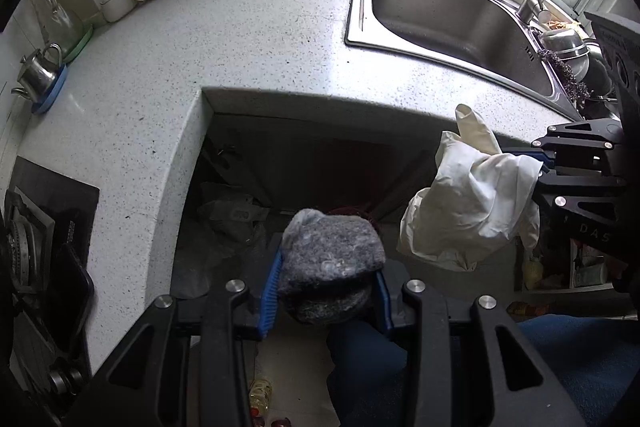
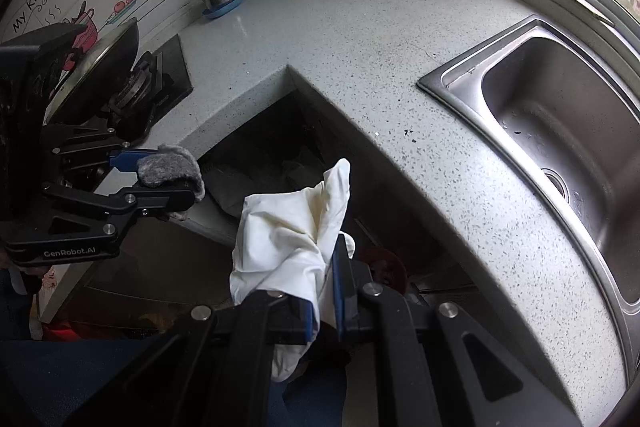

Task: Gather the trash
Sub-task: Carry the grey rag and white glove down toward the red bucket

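Both pieces picked up, neither binned.
Your left gripper point(image 1: 328, 287) clamps the grey rag point(image 1: 332, 251) between part-open fingers; your right gripper point(image 2: 324, 291) pinches the white glove point(image 2: 288, 239) fully shut. Disposal remains.

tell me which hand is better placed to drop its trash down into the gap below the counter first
Left, probably. The left gripper holds the grey felt pad directly over the dark opening under the counter, pointing down. The right gripper holds the white glove nearer the counter's edge.

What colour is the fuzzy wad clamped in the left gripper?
Mottled grey, lighter on top and darker beneath: the felt-like wad in the left gripper shows best in the left wrist view.
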A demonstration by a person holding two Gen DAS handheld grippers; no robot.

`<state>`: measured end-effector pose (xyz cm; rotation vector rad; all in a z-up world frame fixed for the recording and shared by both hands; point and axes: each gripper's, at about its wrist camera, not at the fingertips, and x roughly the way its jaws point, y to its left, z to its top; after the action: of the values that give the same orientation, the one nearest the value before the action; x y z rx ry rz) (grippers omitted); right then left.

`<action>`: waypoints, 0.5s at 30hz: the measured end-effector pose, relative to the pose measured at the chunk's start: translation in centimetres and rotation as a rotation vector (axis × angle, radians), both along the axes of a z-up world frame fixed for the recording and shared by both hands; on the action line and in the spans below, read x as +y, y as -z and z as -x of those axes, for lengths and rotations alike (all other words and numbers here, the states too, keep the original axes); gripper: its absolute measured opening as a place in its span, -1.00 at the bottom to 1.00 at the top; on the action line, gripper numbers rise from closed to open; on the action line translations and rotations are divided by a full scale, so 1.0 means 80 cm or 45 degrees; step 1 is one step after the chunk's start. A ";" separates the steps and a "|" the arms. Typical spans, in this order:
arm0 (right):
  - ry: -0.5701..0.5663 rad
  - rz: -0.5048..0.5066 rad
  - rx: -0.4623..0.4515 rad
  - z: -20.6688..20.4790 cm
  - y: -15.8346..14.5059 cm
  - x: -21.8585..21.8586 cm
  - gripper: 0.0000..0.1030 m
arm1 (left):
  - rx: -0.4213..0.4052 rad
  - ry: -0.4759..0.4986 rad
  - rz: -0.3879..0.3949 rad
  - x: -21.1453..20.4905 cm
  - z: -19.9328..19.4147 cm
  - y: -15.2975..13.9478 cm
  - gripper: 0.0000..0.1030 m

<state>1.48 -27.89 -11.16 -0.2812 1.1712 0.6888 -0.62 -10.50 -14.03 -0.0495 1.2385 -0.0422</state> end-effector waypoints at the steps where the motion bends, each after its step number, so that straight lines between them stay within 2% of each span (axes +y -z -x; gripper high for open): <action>1: 0.008 0.008 0.002 0.001 0.006 -0.001 -0.87 | 0.010 0.003 0.007 0.001 -0.001 0.006 -0.30; 5: 0.088 -0.010 0.058 0.000 0.036 -0.009 -0.87 | 0.051 0.011 0.031 0.001 -0.008 0.038 -0.30; 8: 0.113 -0.001 0.054 0.003 0.064 -0.007 -0.87 | 0.088 0.018 0.064 0.003 -0.014 0.070 -0.30; 11: 0.146 -0.013 0.054 0.006 0.093 -0.007 -0.87 | 0.123 0.036 0.069 0.001 -0.021 0.106 -0.30; 15: 0.210 0.051 0.085 0.011 0.143 -0.010 -0.87 | 0.161 0.041 0.098 0.001 -0.026 0.165 -0.30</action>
<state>0.60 -28.67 -22.63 -0.1939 1.2575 0.5335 1.44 -10.38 -27.27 -0.1001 1.3640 -0.1160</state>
